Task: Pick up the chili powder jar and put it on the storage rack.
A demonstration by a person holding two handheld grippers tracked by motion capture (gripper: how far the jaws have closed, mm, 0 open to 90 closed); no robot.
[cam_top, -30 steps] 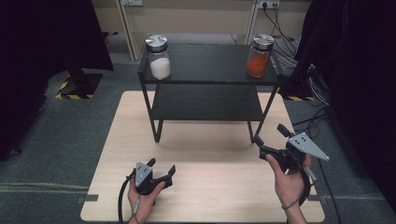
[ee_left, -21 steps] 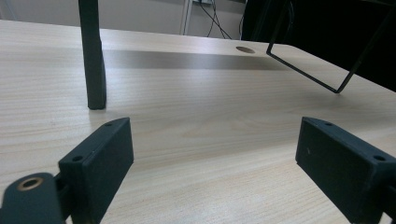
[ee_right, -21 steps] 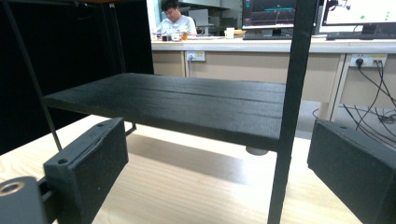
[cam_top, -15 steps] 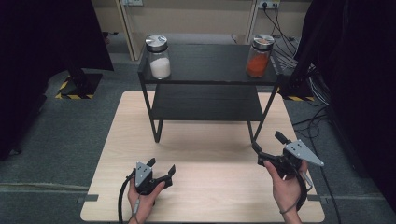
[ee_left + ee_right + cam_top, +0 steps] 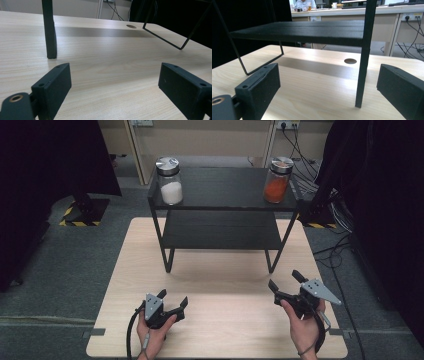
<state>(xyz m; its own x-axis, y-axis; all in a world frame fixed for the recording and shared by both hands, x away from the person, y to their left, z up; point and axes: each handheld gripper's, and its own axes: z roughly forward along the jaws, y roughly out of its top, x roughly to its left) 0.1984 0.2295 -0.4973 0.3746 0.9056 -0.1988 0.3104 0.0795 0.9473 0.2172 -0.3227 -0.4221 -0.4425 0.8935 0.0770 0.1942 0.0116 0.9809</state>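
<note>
A black two-tier rack (image 5: 220,232) stands at the far half of the wooden table (image 5: 125,270). On its top shelf a jar of white powder (image 5: 169,181) stands at the left and a jar of orange powder (image 5: 277,180) at the right. My left gripper (image 5: 173,297) rests low over the table's near left, open and with nothing in it; its pads (image 5: 51,87) frame bare wood, with a rack leg (image 5: 49,30) ahead. My right gripper (image 5: 284,279) hovers at the near right, open with nothing between the jaws, facing the rack's front right leg (image 5: 364,50) and lower shelf (image 5: 299,31).
A round cable hole (image 5: 350,61) is cut in the tabletop beyond the rack. Grey carpet surrounds the table, with cables (image 5: 340,255) on the floor at the right and dark curtains (image 5: 45,180) on both sides.
My right hand has sunk toward the table and drifted nearer the front edge. The left hand has stayed put.
</note>
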